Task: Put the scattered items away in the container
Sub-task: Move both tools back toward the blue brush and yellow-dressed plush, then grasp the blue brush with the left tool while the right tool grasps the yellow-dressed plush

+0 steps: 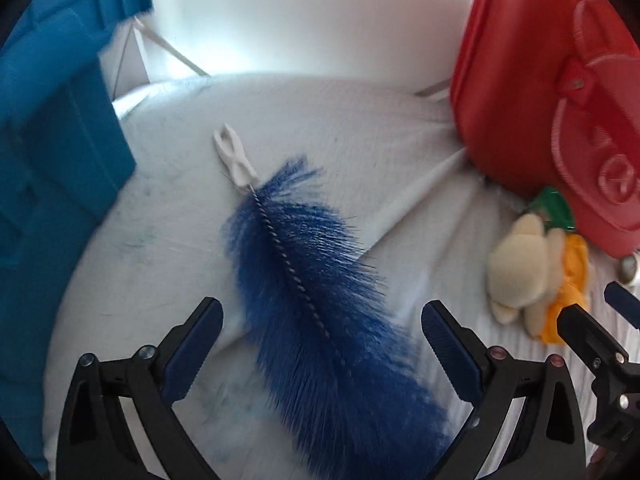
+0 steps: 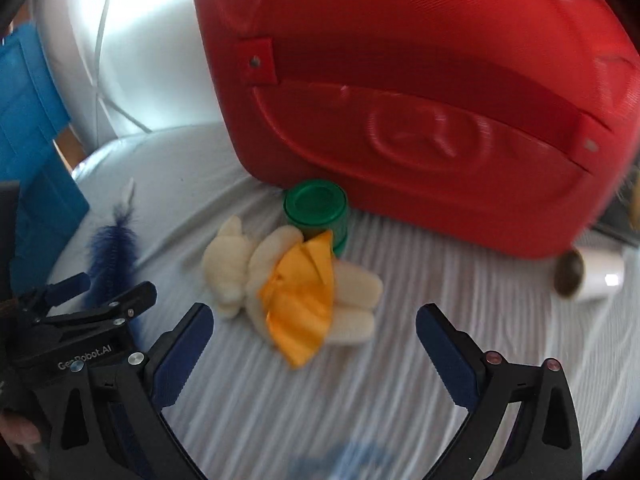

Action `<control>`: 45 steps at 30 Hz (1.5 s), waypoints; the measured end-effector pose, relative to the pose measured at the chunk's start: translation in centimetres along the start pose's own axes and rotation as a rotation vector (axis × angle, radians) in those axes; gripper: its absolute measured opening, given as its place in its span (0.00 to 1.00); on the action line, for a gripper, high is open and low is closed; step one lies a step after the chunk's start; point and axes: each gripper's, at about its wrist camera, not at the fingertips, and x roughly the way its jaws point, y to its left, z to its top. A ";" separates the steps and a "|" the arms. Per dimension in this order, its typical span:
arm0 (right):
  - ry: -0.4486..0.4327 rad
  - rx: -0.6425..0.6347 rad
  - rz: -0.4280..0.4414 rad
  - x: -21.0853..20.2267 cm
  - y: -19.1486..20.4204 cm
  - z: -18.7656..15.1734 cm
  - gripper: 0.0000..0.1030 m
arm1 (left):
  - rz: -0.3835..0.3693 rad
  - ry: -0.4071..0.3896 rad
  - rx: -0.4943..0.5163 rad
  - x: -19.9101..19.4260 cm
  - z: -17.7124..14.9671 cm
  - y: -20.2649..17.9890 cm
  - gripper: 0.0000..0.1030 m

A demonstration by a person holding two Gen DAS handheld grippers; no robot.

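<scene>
Bristly dark-blue bottle brush with a white loop handle (image 1: 304,280) lies on the white cloth-covered table (image 1: 160,240) between the wide, empty left claw (image 1: 322,320). Cream plush toy with orange ribbon (image 2: 280,280) and green round tin (image 2: 316,212) lie loose before the wide right claw (image 2: 314,328). Nothing looks packed; the blue plastic crate (image 1: 52,120) stands far left.

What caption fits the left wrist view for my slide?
Open left gripper straddling a blue bristle brush on white cloth, plush toy and red case alongside.
</scene>
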 end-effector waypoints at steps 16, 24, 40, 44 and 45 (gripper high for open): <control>-0.010 -0.034 0.029 3.6 0.1 -0.1 0.96 | -0.014 -0.086 0.069 -2.2 -2.1 -1.5 0.37; 0.034 -0.040 0.067 1.1 1.4 -2.3 0.60 | -0.018 -0.071 0.093 -2.9 -3.1 -1.2 0.24; -0.019 -0.015 0.026 0.7 1.1 -2.3 0.35 | -0.013 -0.119 0.083 -2.4 -3.3 -1.1 0.26; -0.035 -0.006 0.057 -0.2 0.2 -2.4 0.36 | -0.019 -0.125 0.072 -2.4 -3.4 -1.0 0.26; -0.033 -0.006 0.063 0.1 0.3 -2.3 0.41 | -0.015 -0.128 0.071 -2.4 -3.3 -1.0 0.26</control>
